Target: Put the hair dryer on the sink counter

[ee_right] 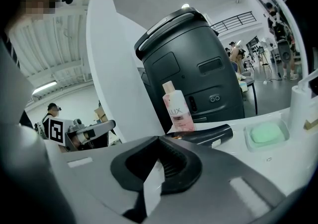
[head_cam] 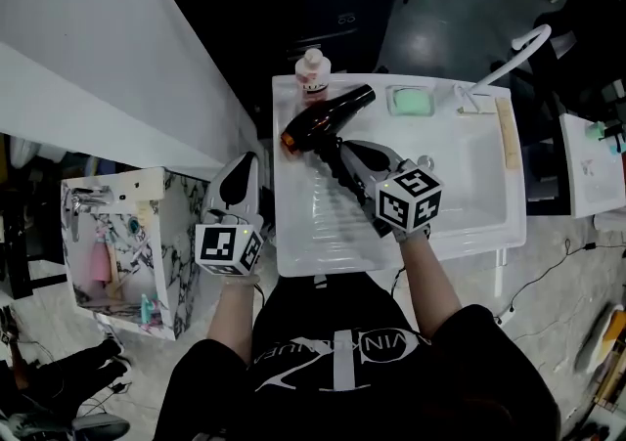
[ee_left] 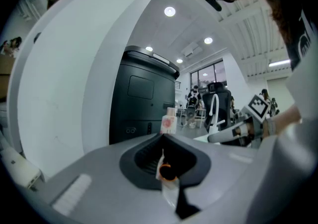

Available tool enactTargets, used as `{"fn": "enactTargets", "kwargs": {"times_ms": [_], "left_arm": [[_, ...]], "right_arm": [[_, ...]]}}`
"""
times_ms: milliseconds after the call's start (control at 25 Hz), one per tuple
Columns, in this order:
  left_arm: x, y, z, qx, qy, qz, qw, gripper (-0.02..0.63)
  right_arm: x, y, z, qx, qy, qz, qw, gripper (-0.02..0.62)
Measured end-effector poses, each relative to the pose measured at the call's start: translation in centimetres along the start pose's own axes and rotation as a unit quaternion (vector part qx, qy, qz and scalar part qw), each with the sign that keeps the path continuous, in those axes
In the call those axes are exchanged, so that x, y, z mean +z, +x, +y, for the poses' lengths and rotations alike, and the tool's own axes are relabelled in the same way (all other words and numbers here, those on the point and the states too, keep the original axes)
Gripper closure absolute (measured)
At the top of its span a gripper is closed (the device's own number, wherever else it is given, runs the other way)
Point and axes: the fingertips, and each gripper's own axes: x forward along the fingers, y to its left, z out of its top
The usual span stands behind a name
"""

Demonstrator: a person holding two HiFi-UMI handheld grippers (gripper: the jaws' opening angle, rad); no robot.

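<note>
Looking first at what is unclear: the right hand-held gripper (ee_right: 160,139) has its jaws pressed together, tip on tip, and their grey bodies cover everything under and behind the tips. The handle of the hair dryer (head_cam: 328,119) is therefore seen only from the head view, as a dark stub running from the barrel toward these tips, and I cannot tell if any part of it is nipped there. It is also not sure whether the dryer rests on the white counter (head_cam: 460,185) or hangs a little above it. The left hand-held gripper (head_cam: 248,163) has its jaws together too; a small orange ring (ee_left: 168,171) shows in the slit under its tips, too blurred to name. This gripper is beside the counter's left edge, apart from the right one.

The dryer is directly ahead of the right gripper's tips, over the back part of the counter. Its long axis lies across the line in which that gripper points: the wider orange-brown end is ahead and left of the tips, the narrower black end runs off to the right, toward a green soap dish (head_cam: 410,100). A pink bottle (head_cam: 312,72) stands just beyond the barrel.
</note>
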Motion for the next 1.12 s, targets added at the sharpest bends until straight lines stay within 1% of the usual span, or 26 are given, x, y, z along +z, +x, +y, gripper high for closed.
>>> {"fn": "enactTargets", "kwargs": {"times_ms": [200,720,1120], "left_arm": [[1.1,-0.3,0.1,0.0,-0.014,-0.013,0.9998,0.606],[3.1,-0.9,0.2,0.004,-0.002,-0.03,0.9995,0.606],[5.1,-0.7,0.4,0.005,0.009,-0.048,0.9988,0.606]], "right_arm": [[0.9,-0.5,0.6,0.013,0.005,-0.011,1.0,0.594],[3.3,-2.4,1.5,0.013,-0.013,-0.051,0.999,0.592],[5.6,-3.9,1.3,-0.002,-0.028,-0.084,0.996,0.592]]}}
